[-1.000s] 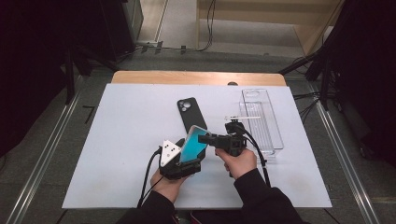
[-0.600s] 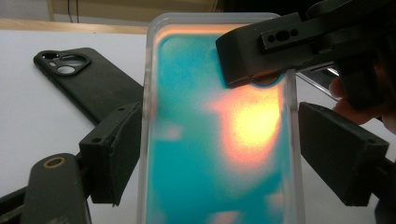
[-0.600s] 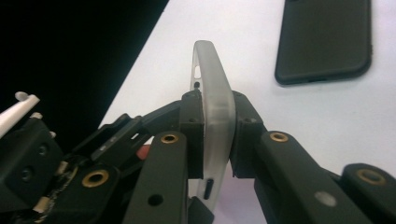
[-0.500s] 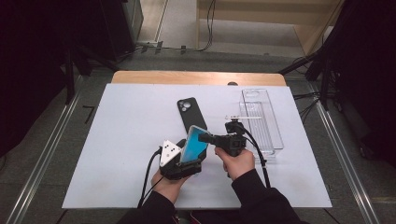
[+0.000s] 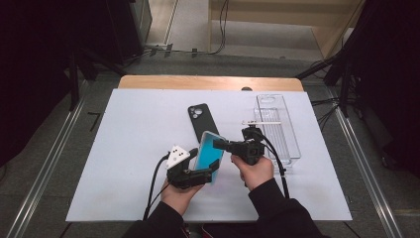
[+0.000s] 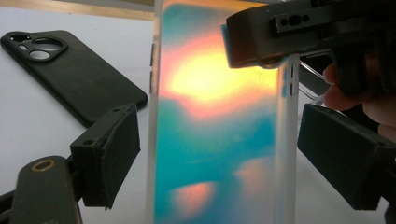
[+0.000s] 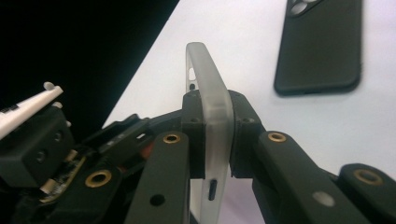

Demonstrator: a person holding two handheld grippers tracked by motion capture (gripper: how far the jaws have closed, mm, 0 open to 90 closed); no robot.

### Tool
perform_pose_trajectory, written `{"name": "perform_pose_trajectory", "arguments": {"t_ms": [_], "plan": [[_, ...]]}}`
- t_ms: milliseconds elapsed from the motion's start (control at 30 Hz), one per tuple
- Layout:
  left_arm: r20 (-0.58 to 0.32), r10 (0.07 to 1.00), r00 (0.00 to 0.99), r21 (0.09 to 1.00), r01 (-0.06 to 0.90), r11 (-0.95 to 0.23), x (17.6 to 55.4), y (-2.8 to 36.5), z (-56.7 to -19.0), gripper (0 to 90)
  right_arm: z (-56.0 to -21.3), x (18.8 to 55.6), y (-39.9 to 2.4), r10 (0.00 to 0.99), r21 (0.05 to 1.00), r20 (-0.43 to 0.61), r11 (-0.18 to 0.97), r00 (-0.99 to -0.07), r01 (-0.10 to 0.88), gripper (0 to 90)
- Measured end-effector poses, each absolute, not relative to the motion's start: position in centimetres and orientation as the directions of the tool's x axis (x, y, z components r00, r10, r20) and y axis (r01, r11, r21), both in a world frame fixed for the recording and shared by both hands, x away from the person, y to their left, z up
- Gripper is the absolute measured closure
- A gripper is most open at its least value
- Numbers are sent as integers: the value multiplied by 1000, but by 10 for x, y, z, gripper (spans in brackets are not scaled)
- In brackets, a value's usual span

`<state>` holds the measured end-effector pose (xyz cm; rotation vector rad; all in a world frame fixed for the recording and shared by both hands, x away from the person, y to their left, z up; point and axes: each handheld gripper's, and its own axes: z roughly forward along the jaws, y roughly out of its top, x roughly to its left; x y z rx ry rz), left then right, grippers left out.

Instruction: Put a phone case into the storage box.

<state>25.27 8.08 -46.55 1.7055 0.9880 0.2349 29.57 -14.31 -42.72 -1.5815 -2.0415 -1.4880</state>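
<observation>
My right gripper (image 7: 212, 140) has just closed and pinches the frosted edge of the phone (image 5: 208, 154), held upright above the white mat (image 5: 124, 148). My left gripper (image 6: 219, 154) flanks the phone's sides; its pads appear slightly apart from them. The screen blocks the table behind. A black case (image 5: 199, 120) lies beyond.

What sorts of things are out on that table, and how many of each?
Phones with a frosted clear case and a colourful face: 1, held up between the two hand-held grippers
Black phone cases: 1, lying flat
Clear plastic trays: 1
Slim white sticks across the tray: 1
Total: 4
</observation>
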Motion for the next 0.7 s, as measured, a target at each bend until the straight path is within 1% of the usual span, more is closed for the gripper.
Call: {"name": "perform_pose_trajectory", "arguments": {"t_ms": [100, 200, 233, 333, 433, 533, 567, 667, 700], "plan": [[-311, 702, 641, 856, 509, -85, 254, 82, -461, 139, -424, 295, -146, 665, 614, 607, -44, -436, 788, 775], [-316, 688, 653, 844, 525, -111, 255, 84, -459, 140, -423, 295, -148, 661, 628, 596, -29, -456, 778, 775], [-322, 681, 657, 838, 533, -118, 256, 85, -457, 150, -422, 294, -148, 675, 642, 567, -4, -472, 767, 774], [-337, 663, 668, 821, 553, -140, 259, 88, -453, 151, -421, 293, -148, 684, 657, 541, 19, -489, 754, 774], [-323, 651, 687, 816, 551, -177, 263, 94, -446, 152, -419, 292, -149, 676, 685, 514, 47, -528, 727, 774], [-335, 633, 698, 806, 560, -192, 265, 98, -443, 157, -418, 291, -151, 661, 698, 506, 63, -554, 713, 774], [-339, 621, 707, 802, 562, -202, 266, 100, -441, 191, -417, 291, -153, 650, 717, 486, 85, -584, 692, 774], [-344, 599, 723, 794, 565, -226, 270, 105, -438, 208, -416, 291, -155, 641, 716, 487, 96, -592, 692, 774], [-346, 593, 727, 790, 567, -233, 271, 107, -436, 211, -415, 291, -157, 630, 723, 483, 104, -608, 683, 774]]}}
